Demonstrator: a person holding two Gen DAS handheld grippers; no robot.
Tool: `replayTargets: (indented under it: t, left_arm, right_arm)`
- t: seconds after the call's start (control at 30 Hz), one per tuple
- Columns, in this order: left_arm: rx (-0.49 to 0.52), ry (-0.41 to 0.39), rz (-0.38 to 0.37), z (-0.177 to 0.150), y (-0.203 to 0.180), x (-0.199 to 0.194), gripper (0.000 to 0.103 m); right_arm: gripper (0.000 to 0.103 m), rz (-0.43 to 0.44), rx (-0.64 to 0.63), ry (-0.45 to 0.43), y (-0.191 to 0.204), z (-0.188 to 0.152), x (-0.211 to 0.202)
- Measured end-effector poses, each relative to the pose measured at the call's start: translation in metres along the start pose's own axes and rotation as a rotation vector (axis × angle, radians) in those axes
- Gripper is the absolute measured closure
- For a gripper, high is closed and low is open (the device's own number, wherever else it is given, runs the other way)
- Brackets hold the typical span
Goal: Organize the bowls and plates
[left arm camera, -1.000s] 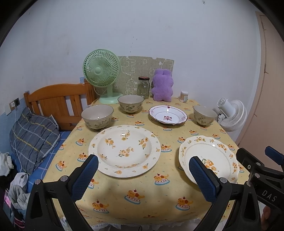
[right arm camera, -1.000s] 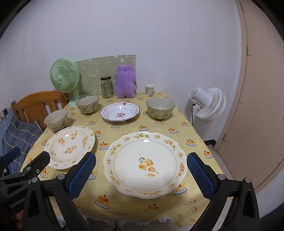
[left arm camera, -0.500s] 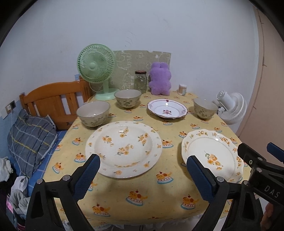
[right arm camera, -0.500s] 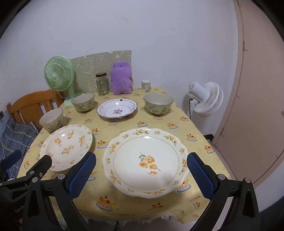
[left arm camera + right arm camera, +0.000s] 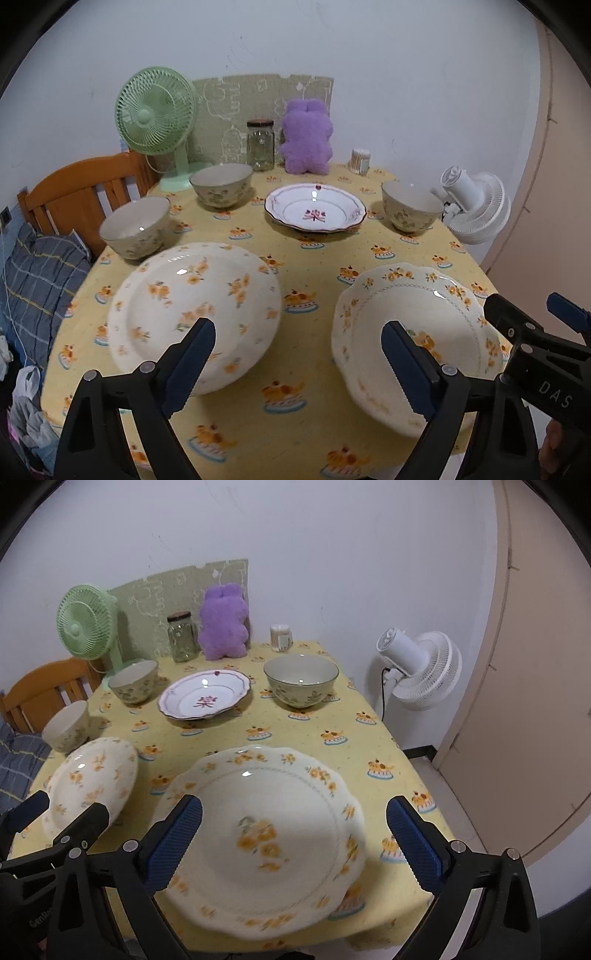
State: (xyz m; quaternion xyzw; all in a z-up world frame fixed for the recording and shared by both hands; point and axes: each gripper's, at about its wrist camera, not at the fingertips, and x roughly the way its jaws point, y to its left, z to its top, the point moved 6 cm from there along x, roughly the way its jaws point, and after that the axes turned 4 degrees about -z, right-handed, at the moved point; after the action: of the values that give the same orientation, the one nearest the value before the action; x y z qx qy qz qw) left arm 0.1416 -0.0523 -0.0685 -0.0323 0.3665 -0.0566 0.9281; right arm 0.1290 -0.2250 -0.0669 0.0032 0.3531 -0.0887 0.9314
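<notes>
Just ahead of right jaws: scalloped plate (image 5: 258, 834)

Right hand-held gripper (image 5: 293, 845) sits at the bottom of the frame, jaws spread wide with nothing gripped, over a big scalloped plate (image 5: 266, 834) on the yellow worktop (image 5: 369, 746). Another flowered plate (image 5: 92, 779) is lower left, with the other hand-held gripper (image 5: 33, 823) poking in beside it. Further back there's a purple-trimmed plate (image 5: 205, 699) and three bowls: center (image 5: 301, 679), upper left (image 5: 133, 681), far left (image 5: 66, 725). A green fan (image 5: 86, 627), a jar (image 5: 181, 637) and a purple plush (image 5: 223, 627) stand along the wall.
</notes>
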Motion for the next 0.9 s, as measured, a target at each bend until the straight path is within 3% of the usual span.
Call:
replayTargets:
  t: [0.5,0.73,0.9]
  left_arm:
    - [-0.066,0.21,0.064,-0.021,-0.037,0.085,0.026]
    - [-0.078,0.272,0.08,-0.032,-0.045,0.104,0.03]
    - [-0.066,0.274,0.077,-0.029,-0.049,0.109,0.031]
  right_arm:
    - [0.007,0.076,-0.074,0.176,-0.023,0.0,0.104]
    - [0.014,0.11,-0.09,0.256,-0.022,-0.011,0.133]
    - [0.017,0.13,-0.082,0.291,-0.022,-0.016,0.144]
